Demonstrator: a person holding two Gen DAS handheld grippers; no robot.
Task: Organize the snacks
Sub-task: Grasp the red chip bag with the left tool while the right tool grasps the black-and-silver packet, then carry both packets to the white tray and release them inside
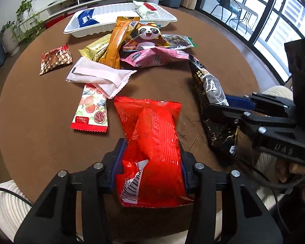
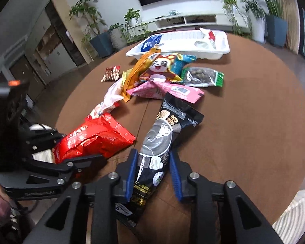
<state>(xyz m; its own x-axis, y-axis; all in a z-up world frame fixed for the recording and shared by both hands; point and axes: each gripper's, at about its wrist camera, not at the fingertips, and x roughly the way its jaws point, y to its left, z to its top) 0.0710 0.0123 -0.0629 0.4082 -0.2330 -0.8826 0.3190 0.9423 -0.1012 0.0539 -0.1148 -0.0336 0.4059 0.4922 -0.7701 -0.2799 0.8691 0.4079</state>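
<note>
1. Left wrist view: a white tray (image 1: 71, 27) sits at the far edge of the brown tabletop (image 1: 30, 122). In it lie a blue packet (image 1: 85, 18) at one end and a white-and-red packet (image 1: 145, 10) at the other.
2. The left gripper (image 1: 151, 158) has its jaws clenched on a red snack bag (image 1: 152, 142), whose far end rests on the tabletop.
3. The right gripper (image 2: 153, 162) has its jaws grasping a black snack pouch (image 2: 158, 140).
4. Loose packets are heaped between the grippers and the tray: the panda bag (image 1: 147, 34) overlaps a pink packet (image 1: 152, 58), partly hiding it.
5. Print on most wrappers is too small to read.
</note>
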